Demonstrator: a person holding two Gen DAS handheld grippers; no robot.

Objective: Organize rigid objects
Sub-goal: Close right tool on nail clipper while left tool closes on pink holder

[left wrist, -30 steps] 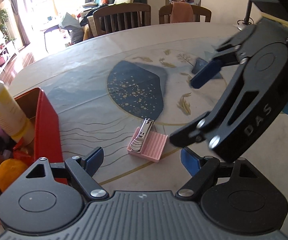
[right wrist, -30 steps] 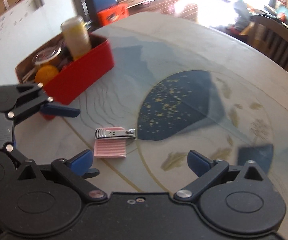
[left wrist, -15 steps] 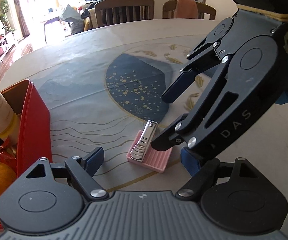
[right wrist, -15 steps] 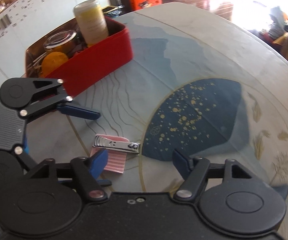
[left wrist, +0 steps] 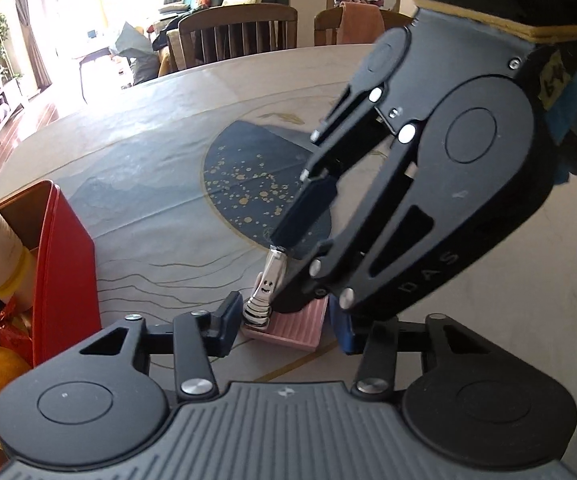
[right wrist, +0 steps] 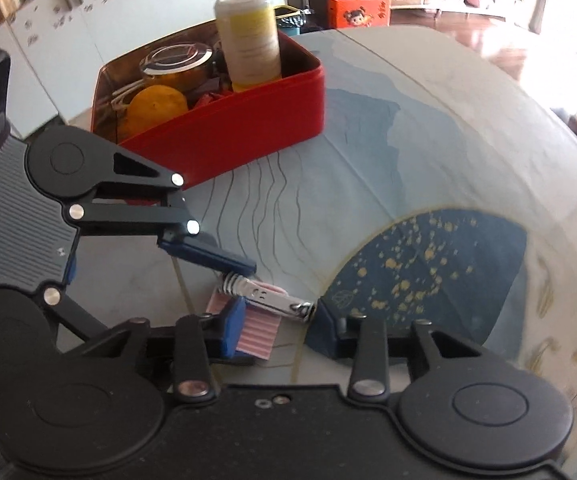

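The pink pad [left wrist: 288, 326] is seen lying flat on the counter [left wrist: 148, 184], with the silver nail clipper [left wrist: 266, 286] on top of it; the left gripper [left wrist: 284, 322] is set around the pad, fingers apart; the right gripper [right wrist: 274, 320] is spread along the clipper, not pinching it; the red box [right wrist: 228, 128] sits beyond the pad, holding a bottle [right wrist: 248, 36], a jar [right wrist: 176, 64] and an orange [right wrist: 156, 104].

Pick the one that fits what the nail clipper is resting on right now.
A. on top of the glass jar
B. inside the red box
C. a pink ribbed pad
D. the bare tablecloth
C: the nail clipper lies across the pink ribbed pad on the table, between both grippers' open fingers.
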